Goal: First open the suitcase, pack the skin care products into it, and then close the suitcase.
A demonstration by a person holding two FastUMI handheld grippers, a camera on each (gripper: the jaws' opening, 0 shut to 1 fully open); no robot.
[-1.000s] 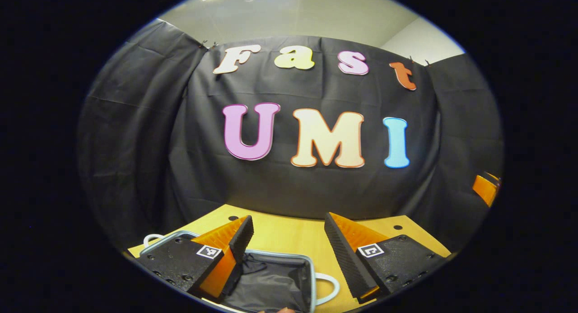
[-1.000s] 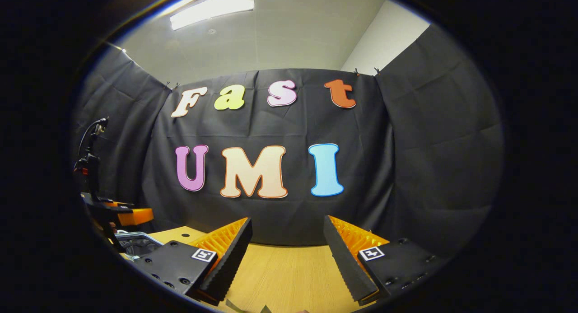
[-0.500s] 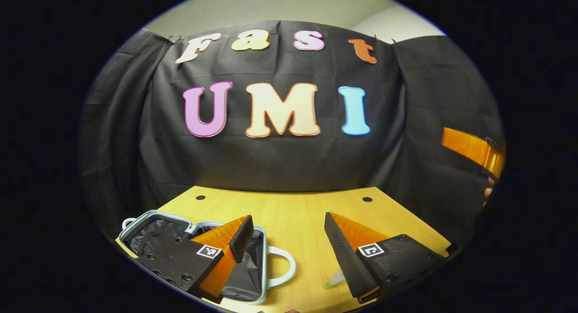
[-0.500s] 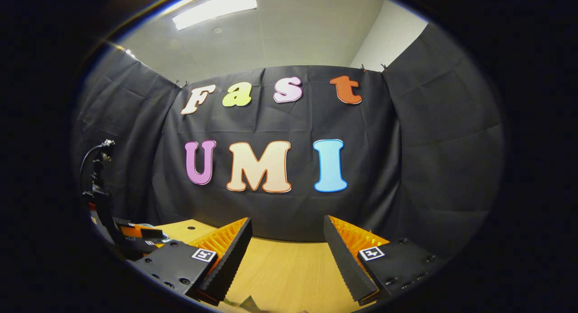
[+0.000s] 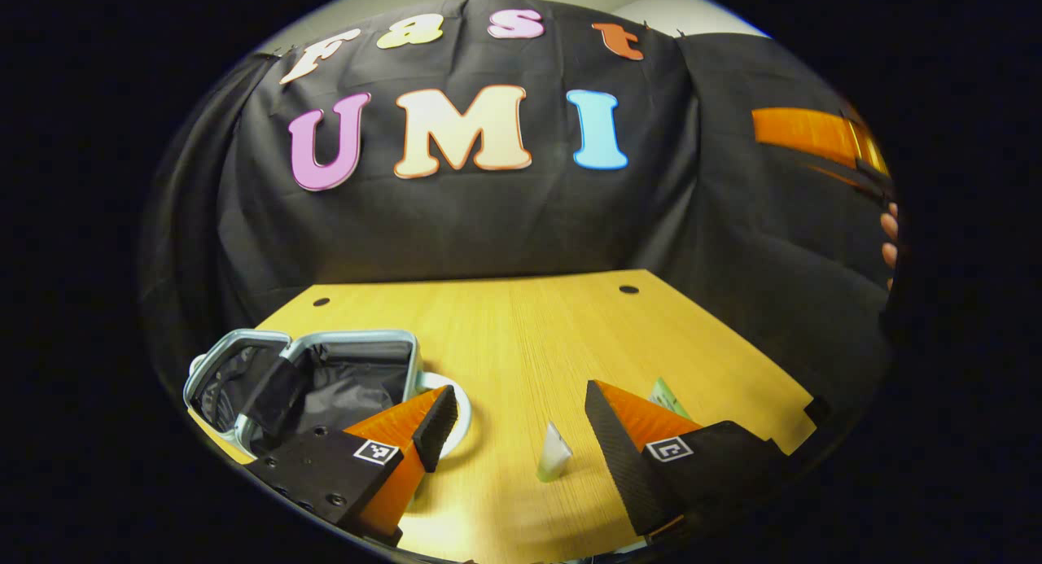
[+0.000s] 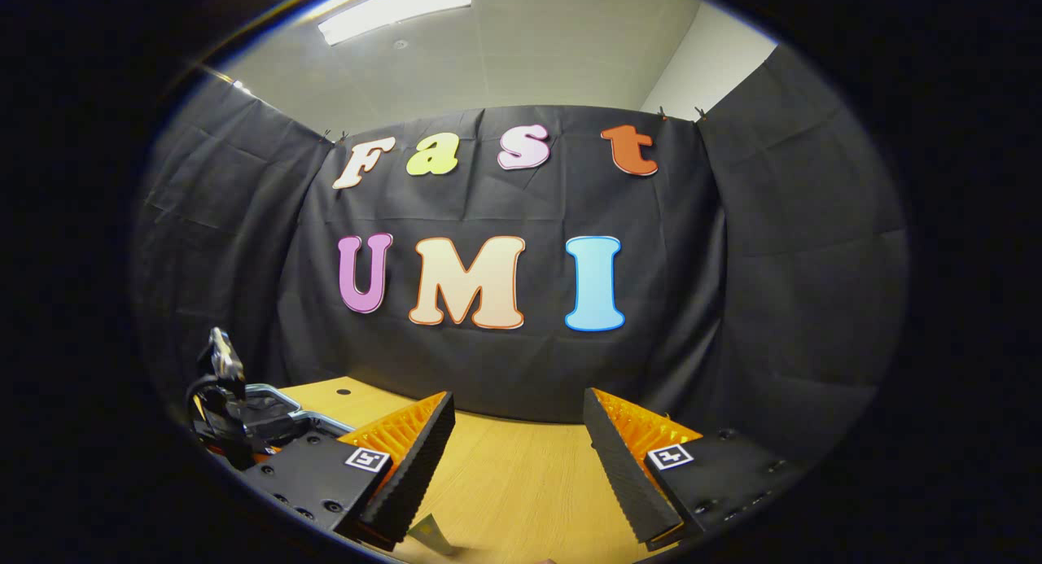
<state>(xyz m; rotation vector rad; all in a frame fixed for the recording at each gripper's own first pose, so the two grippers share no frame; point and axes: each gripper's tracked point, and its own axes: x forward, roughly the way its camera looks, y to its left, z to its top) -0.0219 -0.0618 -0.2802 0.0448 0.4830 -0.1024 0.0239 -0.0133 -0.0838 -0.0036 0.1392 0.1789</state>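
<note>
No word or number can be read on any object. The left gripper [image 5: 519, 391] carries a square black-and-white coded marker [image 5: 375, 452] on each finger mount, a pattern rather than lettering, and the right gripper [image 6: 518, 395] bears the same kind. Any print on the green packet [image 5: 669, 397] is too small to tell

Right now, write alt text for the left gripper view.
The left gripper hovers with open jaws over a wooden table, a small pale tube standing between them. An open suitcase with dark lining lies to the left, and a green packet peeks out on the right.
</note>
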